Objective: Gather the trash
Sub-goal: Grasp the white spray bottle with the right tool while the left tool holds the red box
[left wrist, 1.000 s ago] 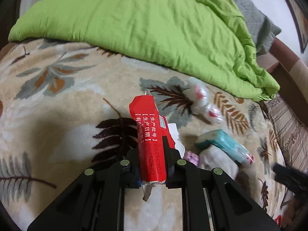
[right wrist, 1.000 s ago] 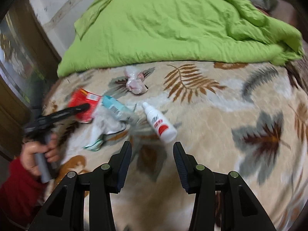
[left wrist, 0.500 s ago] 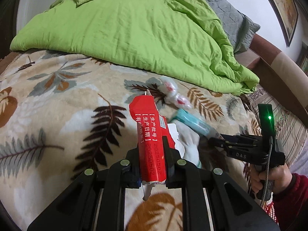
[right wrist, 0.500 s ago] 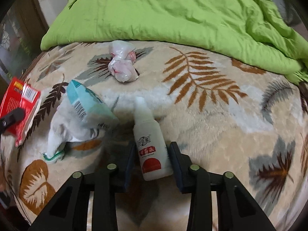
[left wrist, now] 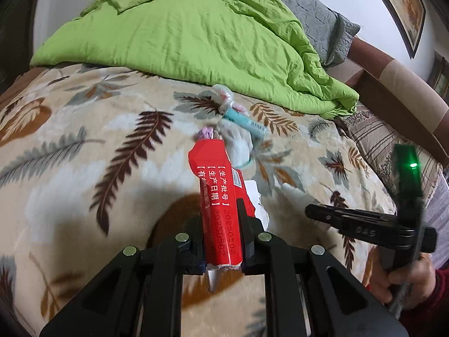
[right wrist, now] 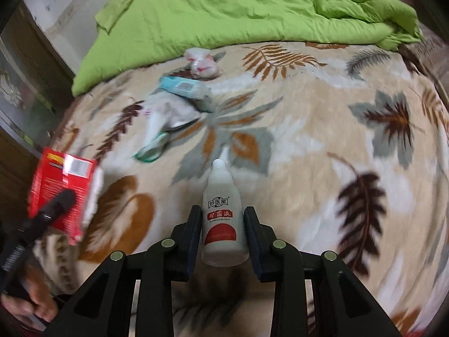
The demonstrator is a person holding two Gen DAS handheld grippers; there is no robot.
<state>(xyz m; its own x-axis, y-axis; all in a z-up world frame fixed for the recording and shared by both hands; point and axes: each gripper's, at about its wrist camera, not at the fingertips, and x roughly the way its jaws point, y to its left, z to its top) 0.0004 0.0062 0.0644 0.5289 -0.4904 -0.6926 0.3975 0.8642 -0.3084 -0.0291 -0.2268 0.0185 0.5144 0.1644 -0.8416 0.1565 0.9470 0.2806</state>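
My left gripper (left wrist: 219,210) is shut on a red printed packet (left wrist: 213,174), held upright above the leaf-patterned blanket (left wrist: 84,146); a white scrap hangs behind it. The same packet (right wrist: 61,177) shows at the left of the right wrist view. My right gripper (right wrist: 222,210) is shut on a white bottle with a red label (right wrist: 220,188), nozzle pointing away, both pads against its sides. More trash lies farther up the bed: a teal pack (right wrist: 179,85), a white glove (right wrist: 168,112) and a knotted plastic bag (right wrist: 200,61).
A bunched green duvet (left wrist: 196,33) covers the far half of the bed, with a grey pillow (left wrist: 317,19) behind it. A wooden bed frame (left wrist: 393,90) runs along the right. A person's hand in a red sleeve (left wrist: 407,283) holds the right gripper.
My right gripper closed around the white bottle and drew it away from the pile. The left gripper carried the red packet back from the other trash.
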